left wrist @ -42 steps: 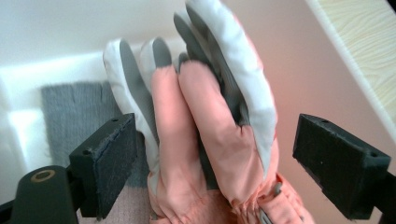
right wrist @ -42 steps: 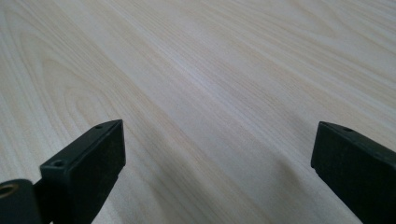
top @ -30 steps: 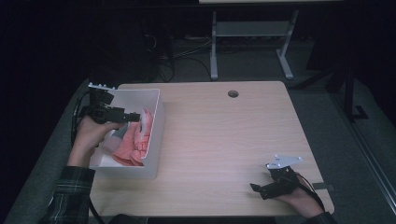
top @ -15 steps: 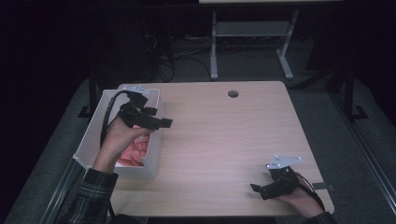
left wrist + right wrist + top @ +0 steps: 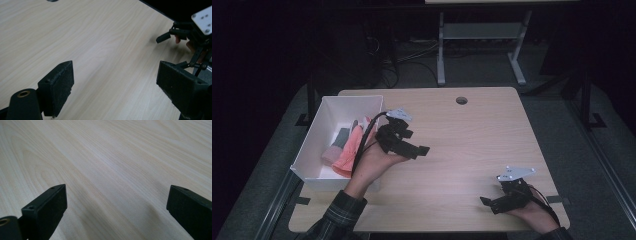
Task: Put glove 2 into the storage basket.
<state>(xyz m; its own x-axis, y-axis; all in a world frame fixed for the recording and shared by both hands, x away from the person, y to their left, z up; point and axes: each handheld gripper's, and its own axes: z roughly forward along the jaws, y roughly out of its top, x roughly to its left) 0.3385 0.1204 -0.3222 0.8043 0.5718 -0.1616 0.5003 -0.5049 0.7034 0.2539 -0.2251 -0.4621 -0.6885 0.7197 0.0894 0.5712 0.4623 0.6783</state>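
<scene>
High view puts the left claw point(image 5: 416, 148) over bare tabletop point(image 5: 472, 145) just beside the white bin point(image 5: 328, 107), jaws spread wide and empty, apparently ready to take something. Pink and grey cloth items point(image 5: 348, 147) lie inside that bin. Right claw point(image 5: 492, 202), likewise gaping and empty, rests at the near edge, seemingly kept out of the way.

One white bin point(image 5: 314, 150), several cloths point(image 5: 349, 147), two grippers.
</scene>
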